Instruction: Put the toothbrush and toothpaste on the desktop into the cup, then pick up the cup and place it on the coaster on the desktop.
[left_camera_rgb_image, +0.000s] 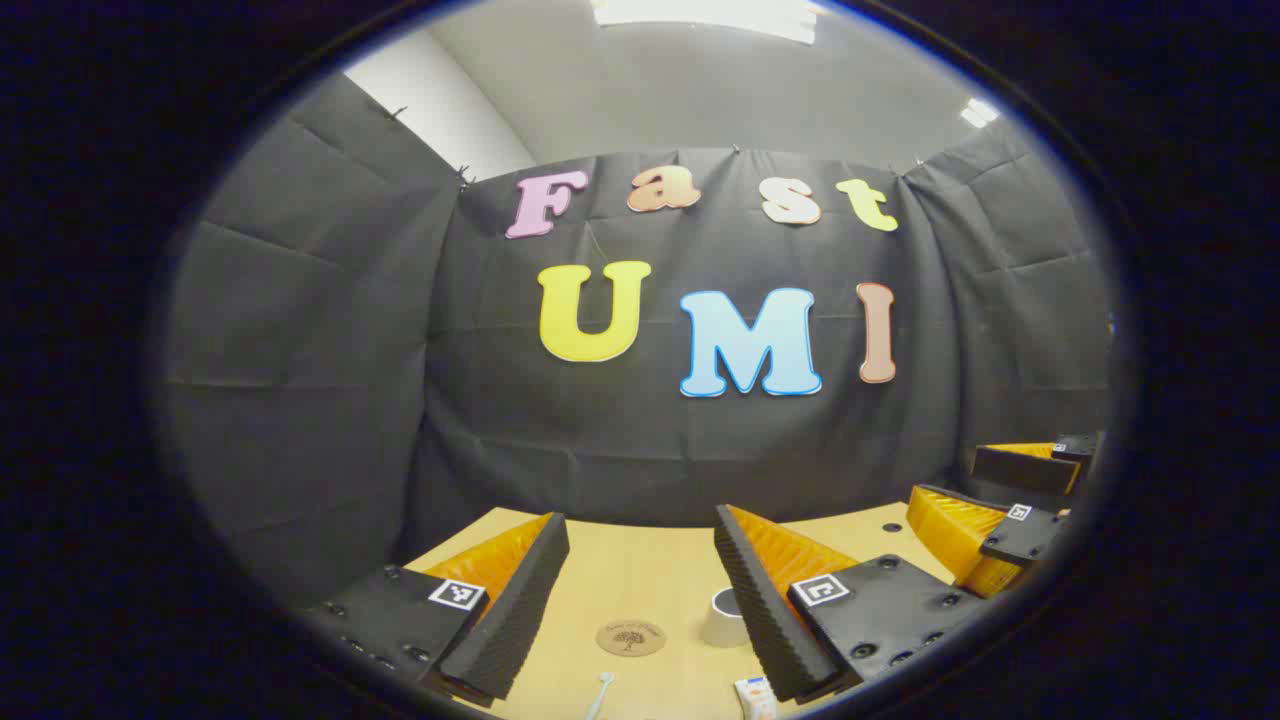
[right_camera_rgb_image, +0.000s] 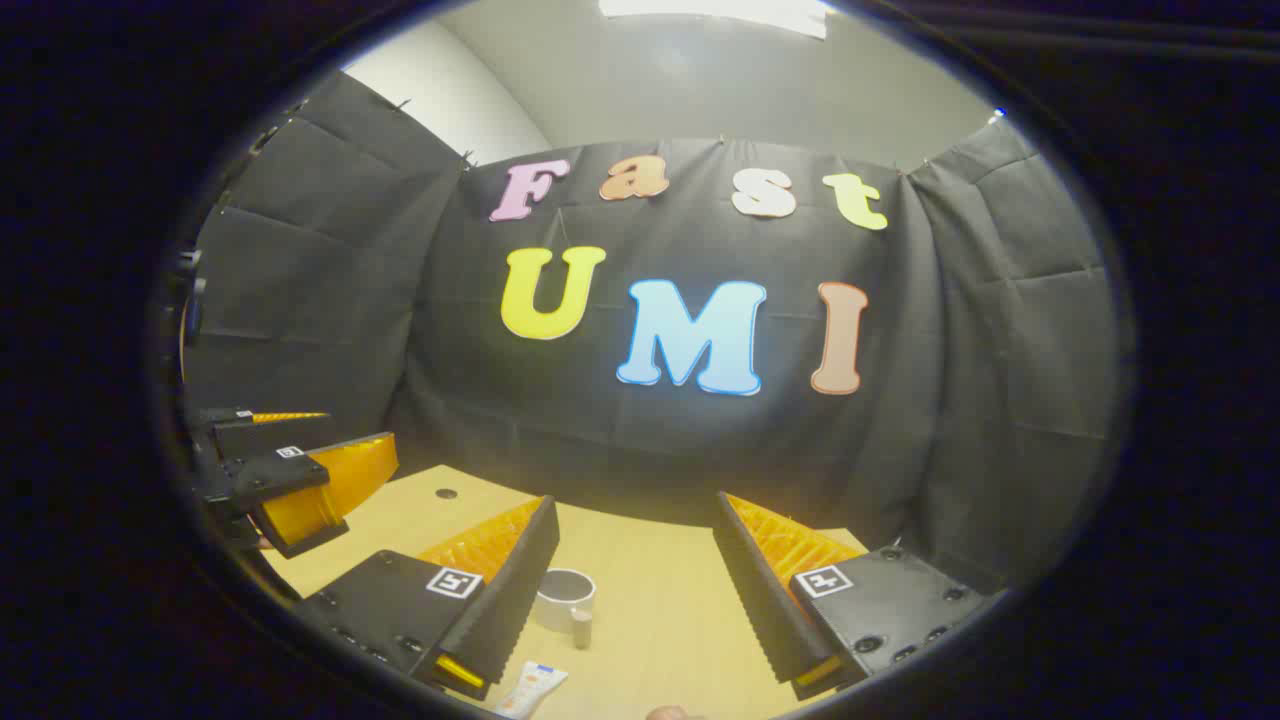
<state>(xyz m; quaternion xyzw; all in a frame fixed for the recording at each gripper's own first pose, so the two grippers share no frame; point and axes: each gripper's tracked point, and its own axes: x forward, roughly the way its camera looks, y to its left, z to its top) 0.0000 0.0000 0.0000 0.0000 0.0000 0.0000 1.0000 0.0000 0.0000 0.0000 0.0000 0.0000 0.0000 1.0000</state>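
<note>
In the left gripper view a white cup (left_camera_rgb_image: 722, 618) stands on the wooden desktop (left_camera_rgb_image: 640, 570), partly behind my right finger. A round brown coaster (left_camera_rgb_image: 631, 637) lies just left of the cup. The white toothbrush (left_camera_rgb_image: 600, 694) and the toothpaste tube (left_camera_rgb_image: 756, 696) lie at the near edge. My left gripper (left_camera_rgb_image: 640, 517) hangs open and empty above them. In the right gripper view the cup (right_camera_rgb_image: 565, 598) shows beside my left finger, with the toothpaste (right_camera_rgb_image: 530, 688) nearer. My right gripper (right_camera_rgb_image: 635, 500) is open with nothing between its fingers.
The right gripper (left_camera_rgb_image: 985, 535) shows at the far right of the left gripper view. The left gripper (right_camera_rgb_image: 315, 480) shows at the left edge of the right gripper view. A small dark hole (right_camera_rgb_image: 446, 493) marks the desktop near the cloth wall. Black cloth walls close the desk's far side.
</note>
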